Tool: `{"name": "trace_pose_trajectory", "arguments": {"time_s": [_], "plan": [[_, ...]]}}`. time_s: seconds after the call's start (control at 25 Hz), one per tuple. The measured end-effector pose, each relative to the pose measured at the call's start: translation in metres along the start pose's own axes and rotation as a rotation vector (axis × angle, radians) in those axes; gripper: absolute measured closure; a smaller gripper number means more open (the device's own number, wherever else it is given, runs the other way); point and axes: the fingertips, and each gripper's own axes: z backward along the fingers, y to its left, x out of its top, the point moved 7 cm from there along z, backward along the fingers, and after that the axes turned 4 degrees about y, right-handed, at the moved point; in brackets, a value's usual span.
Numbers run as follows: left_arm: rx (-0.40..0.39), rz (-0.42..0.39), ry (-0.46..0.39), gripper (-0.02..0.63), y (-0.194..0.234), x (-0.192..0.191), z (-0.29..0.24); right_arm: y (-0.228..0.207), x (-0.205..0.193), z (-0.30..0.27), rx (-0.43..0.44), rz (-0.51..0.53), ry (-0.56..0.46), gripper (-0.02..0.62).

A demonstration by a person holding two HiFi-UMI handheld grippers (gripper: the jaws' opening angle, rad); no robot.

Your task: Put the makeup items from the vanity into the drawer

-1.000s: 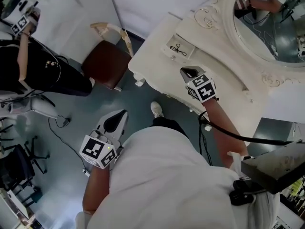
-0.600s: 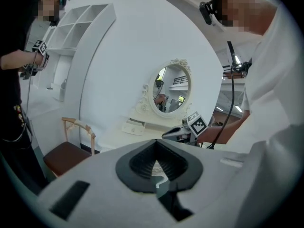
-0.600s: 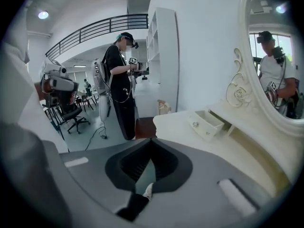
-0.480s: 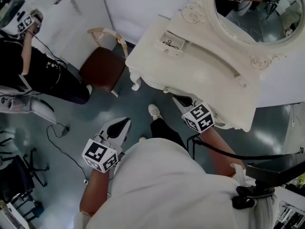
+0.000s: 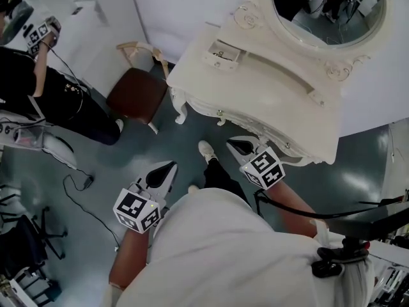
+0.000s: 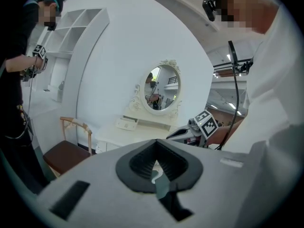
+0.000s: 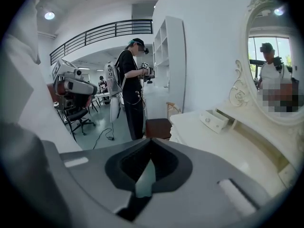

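Note:
The cream vanity [image 5: 268, 101] stands at the upper right, under an oval mirror [image 5: 326, 8]. A small drawer [image 5: 223, 54] stands pulled open on its top at the far left, with a small dark item in it that I cannot make out. The same drawer [image 7: 214, 119] shows in the right gripper view. No loose makeup item shows on the vanity top. My right gripper [image 5: 231, 142] hangs shut and empty just off the vanity's front edge, over the floor. My left gripper [image 5: 167, 166] is lower left, also shut and empty, pointing toward the vanity.
A wooden chair with a brown seat [image 5: 135, 93] stands left of the vanity. A person in black [image 5: 38, 88] stands at the far left holding grippers. A cable [image 5: 80, 184] trails over the grey floor, and an office chair [image 5: 32, 235] is at the lower left.
My right gripper has drawn back from above the vanity top to in front of its front edge. The left gripper has hardly moved. The view has shifted, so the vanity sits higher.

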Motion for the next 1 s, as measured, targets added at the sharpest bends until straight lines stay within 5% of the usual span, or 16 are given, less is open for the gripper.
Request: {"name": "trace_pose_trajectory", "arguments": {"time_s": [1.0], "plan": [[0.018,-0.018,-0.011,0.609,-0.015,-0.023,0.045,0.067,0.020,0.002,0.059,0.099,-0.031,0.595]]}}
